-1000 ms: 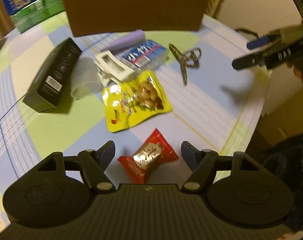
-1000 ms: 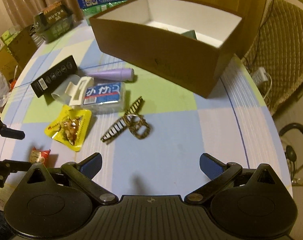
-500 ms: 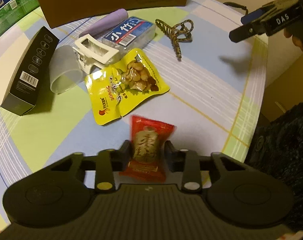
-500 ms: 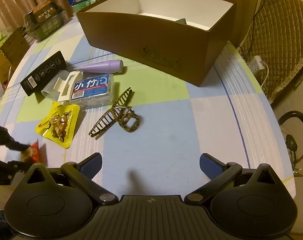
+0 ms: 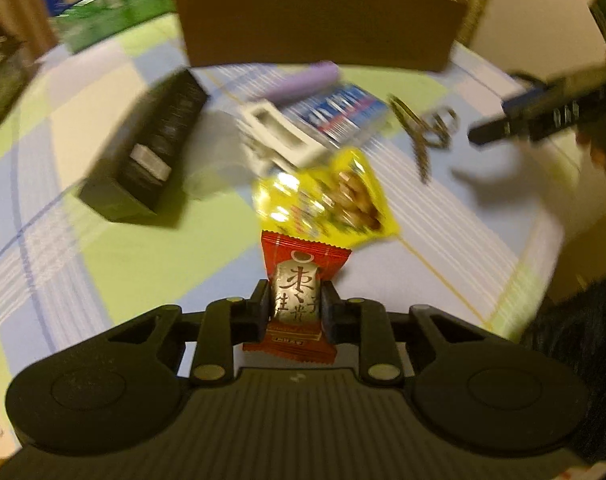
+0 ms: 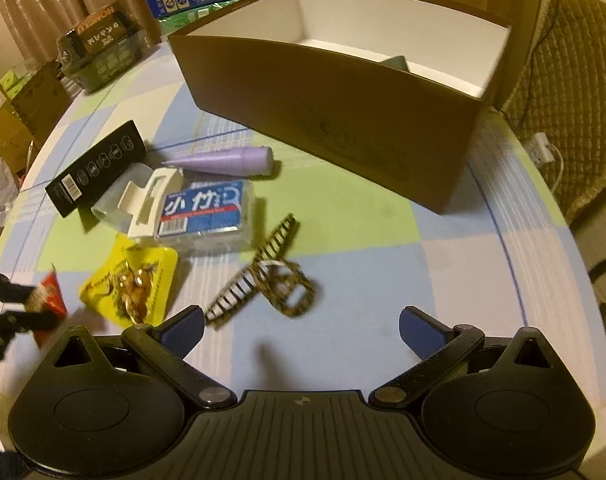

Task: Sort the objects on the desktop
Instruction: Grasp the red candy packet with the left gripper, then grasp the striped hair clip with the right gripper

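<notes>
Red, crinkle-edged candy packet (image 5: 299, 280) with a gold label sits clamped between your left gripper (image 5: 295, 312) pads, whose jaws have just been closing; your right gripper (image 6: 301, 328) hangs wide apart

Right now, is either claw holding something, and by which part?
The left claw grips the red candy packet across its middle, one pad on each side. The right claw is open and holds nothing.
</notes>
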Tool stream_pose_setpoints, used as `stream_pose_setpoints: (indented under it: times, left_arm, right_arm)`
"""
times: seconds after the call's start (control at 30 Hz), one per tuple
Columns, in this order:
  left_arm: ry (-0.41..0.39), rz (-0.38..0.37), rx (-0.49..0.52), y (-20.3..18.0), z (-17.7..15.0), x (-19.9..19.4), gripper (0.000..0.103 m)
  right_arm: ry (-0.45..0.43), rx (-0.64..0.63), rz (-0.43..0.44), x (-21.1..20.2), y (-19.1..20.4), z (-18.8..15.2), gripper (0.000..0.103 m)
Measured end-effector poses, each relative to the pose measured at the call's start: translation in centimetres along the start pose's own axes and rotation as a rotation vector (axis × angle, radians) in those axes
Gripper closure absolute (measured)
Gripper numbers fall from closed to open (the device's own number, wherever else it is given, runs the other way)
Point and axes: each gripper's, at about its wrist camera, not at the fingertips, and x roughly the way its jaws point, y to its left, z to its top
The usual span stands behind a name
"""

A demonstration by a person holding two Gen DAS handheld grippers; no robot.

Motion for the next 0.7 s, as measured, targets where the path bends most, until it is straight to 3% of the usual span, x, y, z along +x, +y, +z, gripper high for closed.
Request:
stream_pose_setpoints:
  times: [0.27,0.5,0.7]
  left_arm:
    - [-0.058,0.067,-0.106,2.9,1.9,-1.5,0.082]
    - [-0.065,0.068,-0.117,3.3,2.4,-1.3,0.082]
    - [-0.062,0.054,-0.112,3.2,2.6,-1.0,0.082]
  right_arm:
    - [-0.025,0.016,-0.073,3.1,2.7,1.4,0.003]
    - [-0.007,0.018,-0.126,5.3,3.8,0.7,0.043]
    - [-0.029,-0.048,-0.134,5.1,3.7,0.1,0.060]
